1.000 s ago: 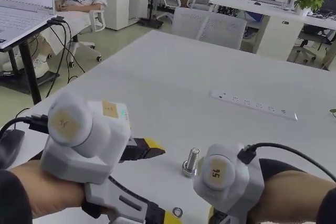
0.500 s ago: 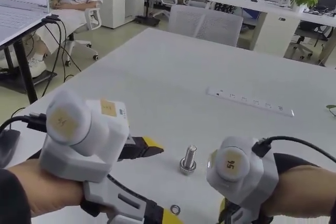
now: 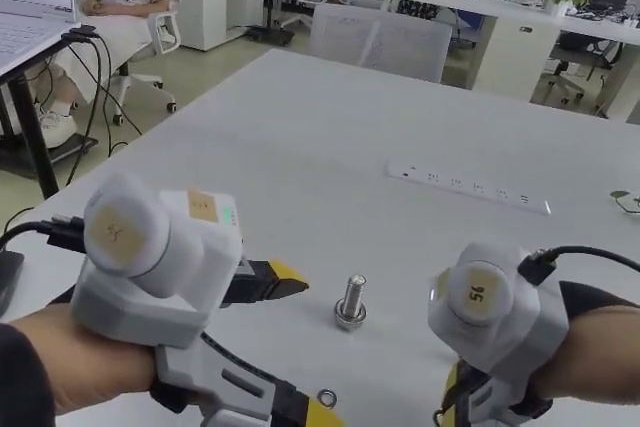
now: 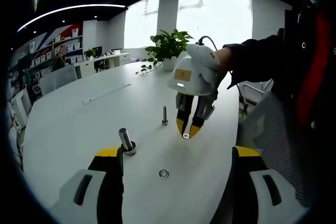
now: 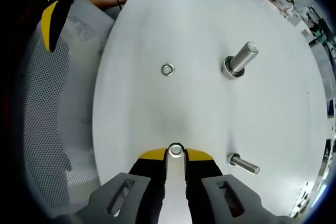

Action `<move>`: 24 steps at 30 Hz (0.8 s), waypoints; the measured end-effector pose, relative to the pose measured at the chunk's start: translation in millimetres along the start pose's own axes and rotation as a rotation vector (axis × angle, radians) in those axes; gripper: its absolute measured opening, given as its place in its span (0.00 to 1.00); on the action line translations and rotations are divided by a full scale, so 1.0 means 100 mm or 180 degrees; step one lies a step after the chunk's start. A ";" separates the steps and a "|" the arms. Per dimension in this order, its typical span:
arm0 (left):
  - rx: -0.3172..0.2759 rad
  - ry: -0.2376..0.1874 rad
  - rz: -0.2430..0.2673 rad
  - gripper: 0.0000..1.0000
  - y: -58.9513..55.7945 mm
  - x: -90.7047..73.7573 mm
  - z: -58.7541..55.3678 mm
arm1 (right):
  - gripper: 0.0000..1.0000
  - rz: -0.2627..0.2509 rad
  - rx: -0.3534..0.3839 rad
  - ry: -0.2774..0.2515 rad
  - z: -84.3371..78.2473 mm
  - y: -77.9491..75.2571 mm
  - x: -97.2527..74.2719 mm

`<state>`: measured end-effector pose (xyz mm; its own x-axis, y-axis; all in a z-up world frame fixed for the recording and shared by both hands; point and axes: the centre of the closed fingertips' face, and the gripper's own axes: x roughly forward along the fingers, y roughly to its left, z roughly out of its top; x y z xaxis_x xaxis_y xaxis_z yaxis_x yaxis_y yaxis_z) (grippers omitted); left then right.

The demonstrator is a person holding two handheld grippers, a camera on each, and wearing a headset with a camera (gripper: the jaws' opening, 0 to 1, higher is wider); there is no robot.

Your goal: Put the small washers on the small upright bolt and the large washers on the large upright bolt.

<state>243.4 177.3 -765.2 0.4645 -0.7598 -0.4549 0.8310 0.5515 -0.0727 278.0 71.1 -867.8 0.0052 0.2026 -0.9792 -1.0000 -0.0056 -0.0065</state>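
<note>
Item 1: my right tool [image 5: 176, 157]. Jaws drawn together on a washer [image 5: 176, 149], pinched by its rim at the very tips, with its hole open to view between the yellow ends

Item 2: my left tool [image 4: 177, 153]. Jaws wide apart with nothing in them, over the near left of the desk [image 5: 136, 108]

Item 3: small bolt [image 5: 243, 164]. Upright, just to the right of the carried washer

Item 4: large bolt [image 5: 240, 59]. Upright at mid-desk between my two tools, well apart from the right one. It has a wider collar at its foot; I cannot tell whether that is the head or a washer

Item 5: loose washer [image 5: 167, 69]. Flat on the desk, on the near side of the large bolt and apart from it

Handling note: I judge the step in hand to be threading the carried washer onto the small bolt, though its size class is hard to tell. Hold the ring level and centre its hole over the bolt's tip. Come straight down along the shank and part the jaws only once the ring is round the thread. The grip is a bare tip-pinch, so move slowly or the washer may flip out
</note>
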 end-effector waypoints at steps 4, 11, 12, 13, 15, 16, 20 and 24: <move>0.0004 0.0014 -0.0017 0.85 0.00 0.01 0.00 | 0.13 -0.0011 0.0068 0.0010 -0.07 -0.03 0.00; 0.0009 0.0038 -0.0042 0.85 -0.01 0.03 0.00 | 0.13 -0.0034 0.0187 0.0002 -0.18 -0.08 -0.04; 0.0011 0.0041 -0.0044 0.85 -0.01 0.04 0.00 | 0.13 -0.0041 0.0202 0.0002 -0.20 -0.09 -0.05; 0.0013 0.0045 -0.0046 0.85 -0.01 0.04 0.00 | 0.13 -0.0051 0.0212 -0.0002 -0.21 -0.10 -0.06; 0.0014 0.0046 -0.0051 0.85 -0.01 0.04 0.00 | 0.13 -0.0073 0.0242 -0.0007 -0.24 -0.13 -0.10; 0.0015 0.0046 -0.0053 0.85 -0.01 0.04 0.01 | 0.13 -0.0089 0.0264 -0.0013 -0.27 -0.15 -0.12; 0.0017 0.0054 -0.0055 0.85 -0.01 0.05 0.01 | 0.13 -0.0141 0.0335 -0.0019 -0.33 -0.22 -0.18; 0.0020 0.0056 -0.0057 0.85 -0.02 0.05 0.01 | 0.13 -0.0199 0.0382 -0.0023 -0.39 -0.31 -0.25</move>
<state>245.0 171.9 -766.8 0.4440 -0.7633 -0.4692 0.8411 0.5356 -0.0755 308.8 27.9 -851.4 0.0679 0.2060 -0.9762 -0.9913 0.1243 -0.0427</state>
